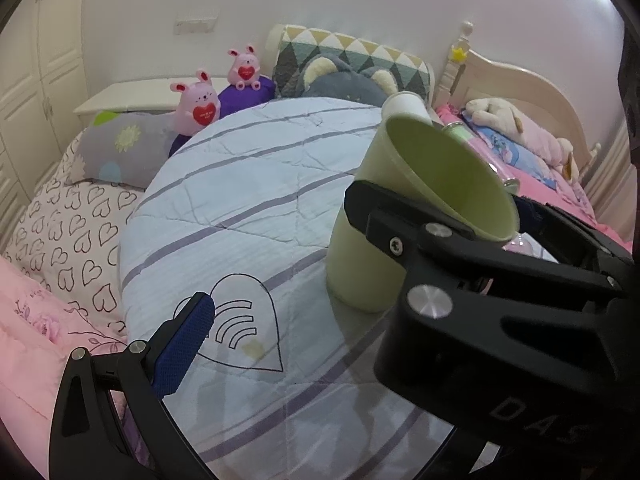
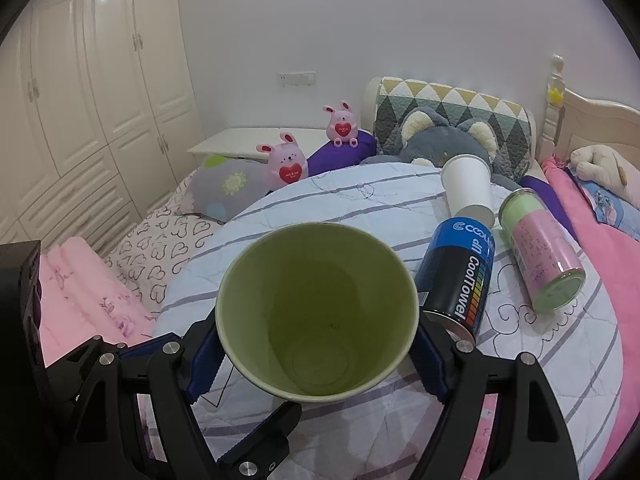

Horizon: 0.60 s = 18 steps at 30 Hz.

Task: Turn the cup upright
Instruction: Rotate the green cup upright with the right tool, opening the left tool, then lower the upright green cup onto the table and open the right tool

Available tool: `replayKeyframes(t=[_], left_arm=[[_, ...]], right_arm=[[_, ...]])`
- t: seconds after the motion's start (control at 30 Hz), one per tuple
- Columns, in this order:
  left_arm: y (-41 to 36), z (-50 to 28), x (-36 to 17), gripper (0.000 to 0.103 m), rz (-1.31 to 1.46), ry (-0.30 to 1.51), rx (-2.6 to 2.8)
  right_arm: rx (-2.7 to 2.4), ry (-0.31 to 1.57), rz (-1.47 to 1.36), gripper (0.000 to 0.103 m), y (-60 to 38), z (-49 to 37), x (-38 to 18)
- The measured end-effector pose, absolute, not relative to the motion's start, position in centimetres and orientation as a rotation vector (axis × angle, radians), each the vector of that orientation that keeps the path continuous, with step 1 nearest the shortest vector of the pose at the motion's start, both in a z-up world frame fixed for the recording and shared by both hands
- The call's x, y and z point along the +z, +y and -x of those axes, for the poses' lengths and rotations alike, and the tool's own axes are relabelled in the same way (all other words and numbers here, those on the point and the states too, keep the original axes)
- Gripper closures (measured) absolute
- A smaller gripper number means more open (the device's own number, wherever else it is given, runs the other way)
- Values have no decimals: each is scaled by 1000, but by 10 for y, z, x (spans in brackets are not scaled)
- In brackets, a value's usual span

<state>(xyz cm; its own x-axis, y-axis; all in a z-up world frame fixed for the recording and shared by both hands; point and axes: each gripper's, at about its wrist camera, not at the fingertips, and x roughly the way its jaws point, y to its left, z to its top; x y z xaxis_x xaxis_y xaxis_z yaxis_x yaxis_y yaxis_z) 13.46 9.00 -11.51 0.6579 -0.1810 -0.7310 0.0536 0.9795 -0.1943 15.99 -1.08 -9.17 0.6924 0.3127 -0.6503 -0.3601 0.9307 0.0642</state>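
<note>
Right gripper [image 2: 318, 356] is clamped on the green cup [image 2: 318, 312], mouth tilted toward the camera; blue can [image 2: 460, 276] at 3 o'clock. Left gripper [image 1: 280, 280] hangs wide open, holding nothing.

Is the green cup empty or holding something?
Empty: the right wrist view looks straight into the green cup, gripped by the right hand-held gripper, and shows its bare bottom.

From your left wrist view, the right claw [image 1: 420, 216] covers part of the cup [image 1: 400, 216], and the cup hides most of the white cup [image 1: 406, 106] and the cans behind it. From your right wrist view, the cup [image 2: 318, 312] hides the blue can's [image 2: 460, 276] lower left side and both pads' [image 2: 206, 360] inner faces; the pink can's [image 2: 540, 252] print is too small to read.
</note>
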Motion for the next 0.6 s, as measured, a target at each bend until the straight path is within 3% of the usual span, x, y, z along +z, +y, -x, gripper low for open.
replayKeyframes(t=[0.6], left_arm=[[87,-123,-112,0,161,830,-144]], right_arm=[[414,677,84,19,-15,-143,-85]])
